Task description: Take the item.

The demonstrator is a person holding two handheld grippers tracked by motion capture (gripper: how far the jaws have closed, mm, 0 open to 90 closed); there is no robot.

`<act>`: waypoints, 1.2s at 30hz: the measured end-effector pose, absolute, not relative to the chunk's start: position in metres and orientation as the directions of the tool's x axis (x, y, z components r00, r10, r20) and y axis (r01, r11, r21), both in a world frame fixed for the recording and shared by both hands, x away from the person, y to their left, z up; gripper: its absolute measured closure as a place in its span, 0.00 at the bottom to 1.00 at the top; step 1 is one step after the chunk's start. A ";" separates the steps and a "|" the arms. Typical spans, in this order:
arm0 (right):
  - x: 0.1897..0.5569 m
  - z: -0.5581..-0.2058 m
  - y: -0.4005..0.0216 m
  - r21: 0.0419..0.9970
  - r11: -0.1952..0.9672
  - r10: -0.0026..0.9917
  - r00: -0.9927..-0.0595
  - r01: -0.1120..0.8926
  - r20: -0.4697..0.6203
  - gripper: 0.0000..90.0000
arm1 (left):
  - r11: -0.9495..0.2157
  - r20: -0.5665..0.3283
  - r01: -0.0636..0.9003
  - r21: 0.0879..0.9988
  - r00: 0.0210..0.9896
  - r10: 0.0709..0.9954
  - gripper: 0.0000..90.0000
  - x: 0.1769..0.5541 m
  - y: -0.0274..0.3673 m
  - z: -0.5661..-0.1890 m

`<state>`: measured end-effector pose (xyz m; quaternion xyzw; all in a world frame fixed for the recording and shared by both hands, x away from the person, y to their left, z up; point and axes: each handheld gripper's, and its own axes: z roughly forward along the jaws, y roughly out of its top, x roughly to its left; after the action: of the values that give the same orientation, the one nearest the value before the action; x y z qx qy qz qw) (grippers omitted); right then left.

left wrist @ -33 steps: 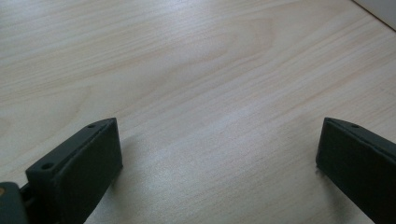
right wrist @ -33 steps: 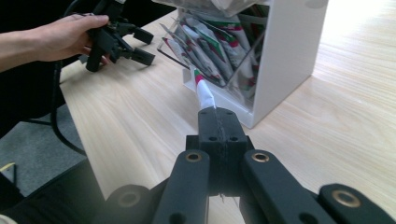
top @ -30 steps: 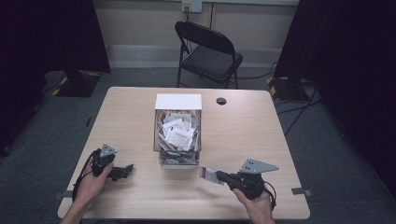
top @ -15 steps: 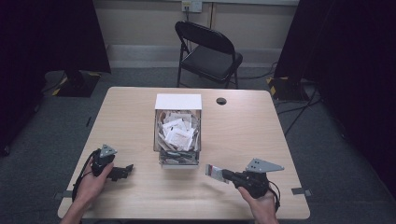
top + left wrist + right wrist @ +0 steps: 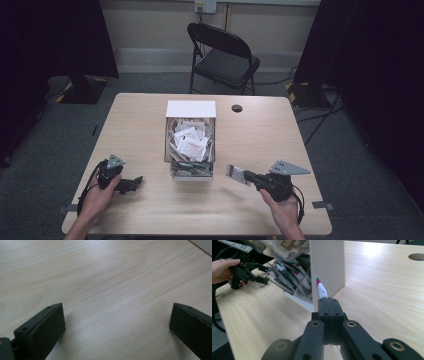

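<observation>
A clear box [image 5: 190, 150] crammed with small packets stands mid-table; its white side wall [image 5: 328, 265] looms close in the right gripper view. My right gripper [image 5: 246, 176] lies low to the right of the box's front corner, jaws shut on a white packet [image 5: 233, 171] with a red and green end [image 5: 321, 289] sticking out past the tips [image 5: 328, 301]. My left gripper [image 5: 134, 183] rests on the table left of the box, held by a hand. Its jaws stand wide apart over bare wood [image 5: 116, 325] with nothing between them.
The wooden table [image 5: 280, 130] has a round cable hole [image 5: 237, 108] behind the box. A black folding chair [image 5: 225, 55] stands beyond the far edge. The left gripper [image 5: 262, 275] and its hand appear past the box in the right gripper view.
My right gripper has slid a little to the right and away from the box's front, carrying the packet. The left gripper has stayed put.
</observation>
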<state>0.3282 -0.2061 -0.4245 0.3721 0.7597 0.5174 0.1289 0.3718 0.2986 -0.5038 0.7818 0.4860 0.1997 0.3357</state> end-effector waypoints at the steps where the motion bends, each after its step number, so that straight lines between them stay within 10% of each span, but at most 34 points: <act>1: 0.330 -0.424 -0.207 0.883 0.185 0.702 -0.687 0.431 0.188 1.00 | -0.302 -0.014 0.626 0.719 0.448 0.894 0.00 0.372 0.299 -0.504; 36: 0.419 -0.438 -0.203 0.844 0.149 0.785 -0.581 0.515 0.216 1.00 | -0.298 -0.016 0.625 0.721 0.445 0.895 0.00 0.372 0.298 -0.504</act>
<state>0.4192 -0.2028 -0.4379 0.4362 0.7452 0.4848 0.1392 0.3718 0.2983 -0.5040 0.7803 0.4871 0.2002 0.3373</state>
